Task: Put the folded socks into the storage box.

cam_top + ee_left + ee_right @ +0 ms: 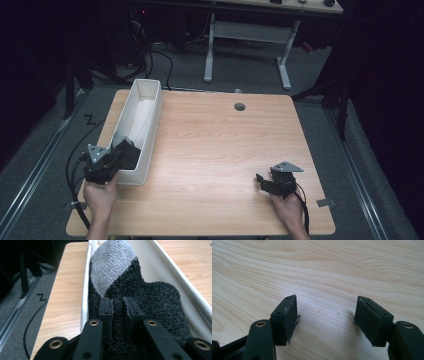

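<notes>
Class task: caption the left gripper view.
Left gripper pinching a dark knitted sock with grey toe inside a long white bin.

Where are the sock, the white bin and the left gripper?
sock (155, 300): left gripper view, dark knit body.
white bin (156, 107): high view, right wall.
left gripper (117, 306): left gripper view, between its fingertips.

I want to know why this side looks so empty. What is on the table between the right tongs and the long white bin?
Nothing: the high view shows bare wooden table between the open right tongs and the long white bin.
</notes>
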`<act>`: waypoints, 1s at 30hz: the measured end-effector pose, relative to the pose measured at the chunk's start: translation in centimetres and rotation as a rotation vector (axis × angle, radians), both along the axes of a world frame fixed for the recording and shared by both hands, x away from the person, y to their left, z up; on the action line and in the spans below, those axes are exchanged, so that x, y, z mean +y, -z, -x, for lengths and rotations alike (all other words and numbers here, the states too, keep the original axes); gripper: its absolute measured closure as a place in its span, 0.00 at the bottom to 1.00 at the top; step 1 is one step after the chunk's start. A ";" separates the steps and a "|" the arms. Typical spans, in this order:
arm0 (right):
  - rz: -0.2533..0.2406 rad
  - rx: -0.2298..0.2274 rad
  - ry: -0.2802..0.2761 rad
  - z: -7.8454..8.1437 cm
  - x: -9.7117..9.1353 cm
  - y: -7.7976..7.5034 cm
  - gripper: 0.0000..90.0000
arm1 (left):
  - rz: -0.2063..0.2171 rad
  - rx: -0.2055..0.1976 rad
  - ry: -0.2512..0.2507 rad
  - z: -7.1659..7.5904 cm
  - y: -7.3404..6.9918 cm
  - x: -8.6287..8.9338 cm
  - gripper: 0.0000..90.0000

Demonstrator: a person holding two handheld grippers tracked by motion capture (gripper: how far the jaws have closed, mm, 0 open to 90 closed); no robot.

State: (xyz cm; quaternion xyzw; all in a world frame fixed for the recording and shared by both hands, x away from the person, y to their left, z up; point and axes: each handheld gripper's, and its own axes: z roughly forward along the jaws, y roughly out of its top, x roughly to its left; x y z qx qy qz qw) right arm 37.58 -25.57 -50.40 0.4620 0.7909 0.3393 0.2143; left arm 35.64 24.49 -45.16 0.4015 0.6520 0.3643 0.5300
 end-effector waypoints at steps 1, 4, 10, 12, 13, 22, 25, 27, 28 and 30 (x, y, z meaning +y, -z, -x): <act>0.000 0.000 0.000 0.0 0.0 0.0 0.38 | -0.015 0.004 0.003 0.0 0.2 -0.1 0.87; 0.000 0.001 0.001 0.0 0.0 0.0 0.38 | 0.063 0.011 0.005 -0.2 0.4 0.4 0.87; -0.001 0.002 0.002 0.0 0.0 0.0 0.38 | 0.042 0.024 0.019 -0.3 0.4 0.4 0.87; -0.002 0.003 0.002 0.0 0.0 0.0 0.38 | 0.046 0.031 0.021 -0.4 0.3 0.4 0.86; -0.004 0.004 0.003 0.0 0.0 0.0 0.38 | 0.040 0.036 0.024 -0.4 0.2 0.4 0.86; -0.004 0.005 0.003 0.0 -0.1 0.0 0.38 | 0.084 0.015 0.039 -0.2 -0.8 0.4 0.68; -0.004 0.005 0.003 0.0 -0.1 0.0 0.38 | 0.091 0.009 0.050 -0.1 -1.1 0.3 0.62; -0.005 0.005 0.003 0.0 0.0 0.0 0.38 | 0.102 0.005 0.057 -0.1 -1.2 0.3 0.58; -0.005 0.006 0.004 0.0 0.0 0.0 0.38 | 0.103 -0.001 0.055 -0.1 -1.3 0.2 0.55; -0.005 0.005 0.004 0.0 -0.1 0.0 0.38 | 0.117 -0.011 0.054 -0.1 -1.7 0.3 0.48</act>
